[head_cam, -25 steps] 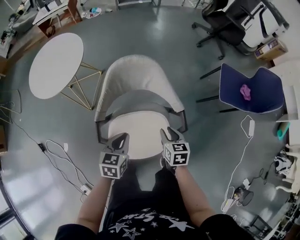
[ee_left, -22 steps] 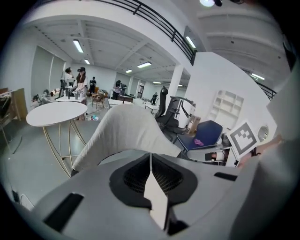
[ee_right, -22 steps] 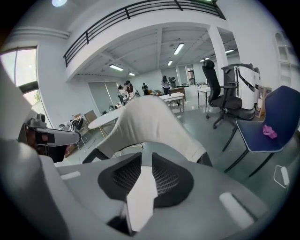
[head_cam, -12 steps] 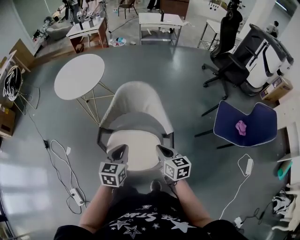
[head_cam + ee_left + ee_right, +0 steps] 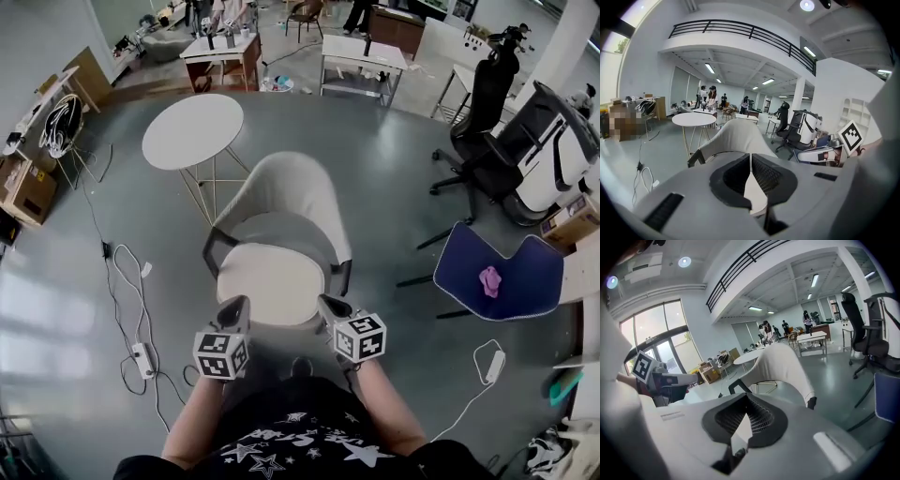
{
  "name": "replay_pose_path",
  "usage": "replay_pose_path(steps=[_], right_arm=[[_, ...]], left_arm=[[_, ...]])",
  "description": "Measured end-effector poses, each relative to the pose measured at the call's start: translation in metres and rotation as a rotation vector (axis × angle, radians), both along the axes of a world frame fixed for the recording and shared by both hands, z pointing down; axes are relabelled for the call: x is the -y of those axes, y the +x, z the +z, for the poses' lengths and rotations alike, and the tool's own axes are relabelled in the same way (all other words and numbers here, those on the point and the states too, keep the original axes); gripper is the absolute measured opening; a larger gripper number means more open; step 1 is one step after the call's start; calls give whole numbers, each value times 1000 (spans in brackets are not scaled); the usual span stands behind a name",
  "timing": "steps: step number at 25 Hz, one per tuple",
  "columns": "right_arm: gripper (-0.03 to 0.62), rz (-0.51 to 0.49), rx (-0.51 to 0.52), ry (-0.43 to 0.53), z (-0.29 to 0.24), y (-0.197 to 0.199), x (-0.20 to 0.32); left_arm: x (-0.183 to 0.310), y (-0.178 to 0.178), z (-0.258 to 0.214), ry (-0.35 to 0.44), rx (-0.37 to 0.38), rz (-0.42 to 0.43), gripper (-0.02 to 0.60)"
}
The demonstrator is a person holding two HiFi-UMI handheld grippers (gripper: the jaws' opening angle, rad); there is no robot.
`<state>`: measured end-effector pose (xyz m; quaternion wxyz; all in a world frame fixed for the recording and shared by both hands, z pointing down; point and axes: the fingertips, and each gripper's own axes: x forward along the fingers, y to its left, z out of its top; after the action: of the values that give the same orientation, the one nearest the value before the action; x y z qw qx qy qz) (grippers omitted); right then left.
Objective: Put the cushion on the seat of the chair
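where padded chair [image 5: 281, 202] curves, round cream cushion [image 5: 269, 284]

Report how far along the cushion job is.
Done: the cream cushion lies flat on the seat of the chair. In hand: nothing. The left claw and right claw are both shut and empty, held near the cushion's front edge. Left: apparently nothing beyond taking the claws away, since the cushion looks centred on the seat.
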<state>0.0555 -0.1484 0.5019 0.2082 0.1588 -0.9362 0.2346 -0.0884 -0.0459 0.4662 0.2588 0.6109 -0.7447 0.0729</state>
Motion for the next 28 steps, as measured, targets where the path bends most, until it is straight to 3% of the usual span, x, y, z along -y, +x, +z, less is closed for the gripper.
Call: replay_pose_path(steps=[6, 12, 15, 22, 28], right_arm=[[3, -26, 73, -55, -4, 1, -11], [3, -26, 69, -55, -14, 5, -9], [3, 4, 155, -117, -35, 3, -22], [3, -58, 191, -78, -64, -5, -95], [3, -95, 196, -88, -67, 20, -169]], left_arm=[[-30, 3, 7, -20, 3, -48, 20], [-50, 5, -11, 51, -5, -105, 20], [-81, 10, -17, 73, -6, -139, 20], [-180, 19, -30, 91, 7, -212, 20], [-256, 51, -36, 101, 8, -247, 20]])
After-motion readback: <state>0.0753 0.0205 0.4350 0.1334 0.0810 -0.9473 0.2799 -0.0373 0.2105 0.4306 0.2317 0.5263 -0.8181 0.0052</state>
